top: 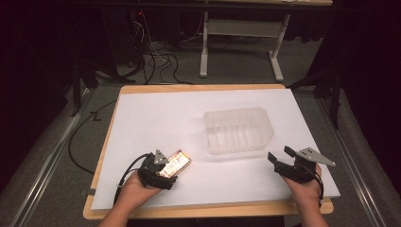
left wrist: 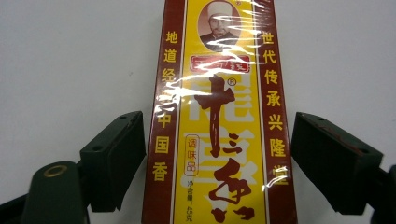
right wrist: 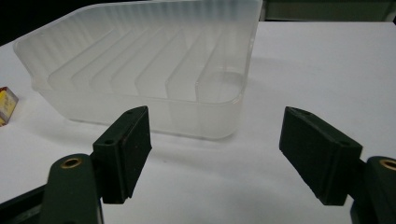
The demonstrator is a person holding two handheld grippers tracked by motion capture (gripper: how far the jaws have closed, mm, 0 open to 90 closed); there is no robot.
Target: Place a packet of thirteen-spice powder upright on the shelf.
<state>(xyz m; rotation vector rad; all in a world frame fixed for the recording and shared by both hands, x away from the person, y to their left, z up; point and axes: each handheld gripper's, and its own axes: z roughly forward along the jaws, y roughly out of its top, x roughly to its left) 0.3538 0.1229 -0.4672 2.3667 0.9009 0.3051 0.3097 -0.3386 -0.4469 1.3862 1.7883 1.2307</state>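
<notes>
A long red and yellow spice box (left wrist: pixel 219 116) with Chinese print lies flat on the white sheet, near the front left (top: pixel 176 163). My left gripper (top: pixel 171 170) is open around it, one jaw on each long side, both close to the box (left wrist: pixel 218 154). An empty clear plastic container (top: pixel 236 114) with a ribbed floor stands at the middle right. My right gripper (top: pixel 280 154) is open and holds nothing. It points at the container's near wall (right wrist: pixel 187 112) from a short way off (right wrist: pixel 215 149). The box's end (right wrist: pixel 7 105) shows left of the container.
A white sheet (top: pixel 156 113) covers a wooden board (top: pixel 198 88) that forms the table top. Cables and a table frame (top: pixel 204 52) stand on the dark floor beyond the far edge. Bare sheet lies between the box and the container.
</notes>
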